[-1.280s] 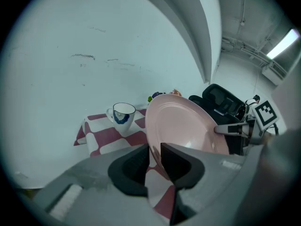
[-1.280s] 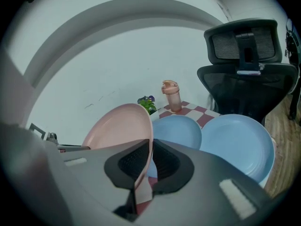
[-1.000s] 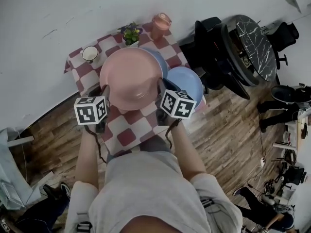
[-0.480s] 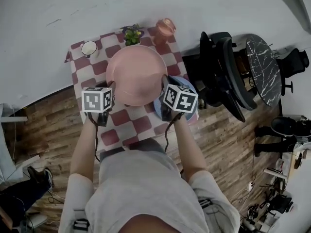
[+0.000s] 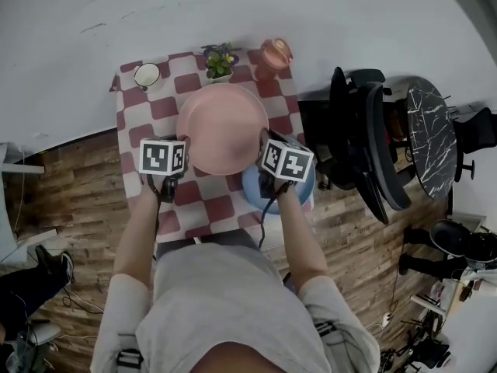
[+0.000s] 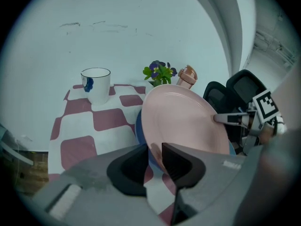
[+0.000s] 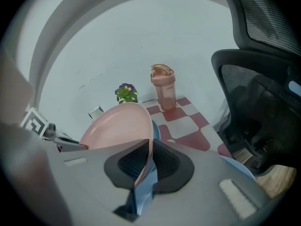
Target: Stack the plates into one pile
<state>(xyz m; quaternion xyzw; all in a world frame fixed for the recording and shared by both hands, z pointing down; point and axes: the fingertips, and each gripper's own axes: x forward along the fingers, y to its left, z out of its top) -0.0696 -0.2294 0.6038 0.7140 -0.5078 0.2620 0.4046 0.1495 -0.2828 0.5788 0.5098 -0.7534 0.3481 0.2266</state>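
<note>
My left gripper [image 6: 154, 154] has the near-left rim of the pink plate [image 5: 221, 127] between its pads. Those jaws have just been opening a little, yet the rim looks pinched between them. My right gripper [image 7: 149, 161] is clamped on the opposite, near-right rim, with the thin edge running straight through the ribbed pads. The plate hangs between my two grips just above the checked cloth [image 5: 147, 111], over the middle of the table. A blue plate [image 5: 289, 193] lies partly under its near-right side and reaches toward the table's near-right corner. I judge the plate to be stiff, smooth and fairly light, so it won't bend. Its glossy rim could slide out of a loose pinch, though, and it may chip if it drops. The rim is the only place to hold it, at two opposite points, with both sides kept level. Farther off stand a mug [image 5: 147, 74] at the far left, a small plant [image 5: 219, 59] and a pink bottle [image 5: 276, 54] along the far edge.
</note>
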